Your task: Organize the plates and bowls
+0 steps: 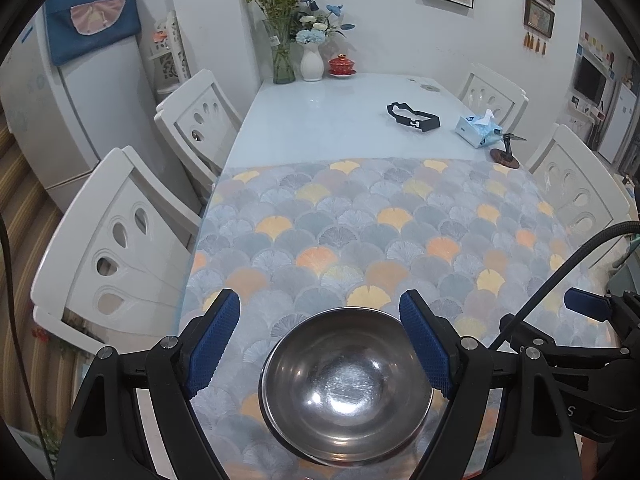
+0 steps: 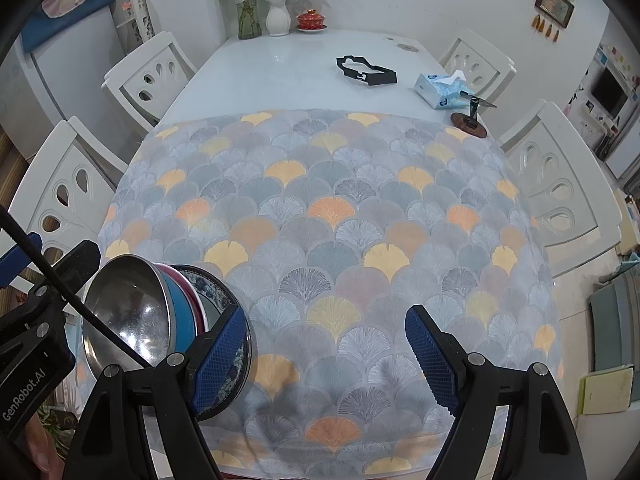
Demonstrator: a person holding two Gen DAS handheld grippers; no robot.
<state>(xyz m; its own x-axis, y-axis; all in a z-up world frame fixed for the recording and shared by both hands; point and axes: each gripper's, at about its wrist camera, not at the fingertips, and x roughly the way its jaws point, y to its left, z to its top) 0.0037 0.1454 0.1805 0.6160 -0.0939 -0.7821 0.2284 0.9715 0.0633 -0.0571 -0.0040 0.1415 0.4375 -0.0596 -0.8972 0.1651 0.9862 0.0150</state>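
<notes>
A steel bowl [image 1: 346, 384] sits on top of a stack near the front edge of the patterned tablecloth [image 1: 360, 232]. In the right wrist view the steel bowl [image 2: 128, 320] rests in a blue bowl [image 2: 182, 320], then a red one [image 2: 188, 292], on a blue-patterned plate [image 2: 236, 364]. My left gripper [image 1: 320, 340] is open, its fingers either side of the steel bowl and above it, touching nothing. My right gripper [image 2: 326, 354] is open and empty over the cloth, to the right of the stack; its left finger [image 2: 218, 356] overlaps the plate in view.
At the far end of the table stand a glass vase [image 1: 282, 52], a white vase [image 1: 312, 62] and a red lidded cup [image 1: 342, 66]. A black strap [image 1: 412, 116], a tissue pack [image 1: 478, 128] and a small stand [image 1: 506, 152] lie at the right. White chairs [image 1: 116, 248] line both sides.
</notes>
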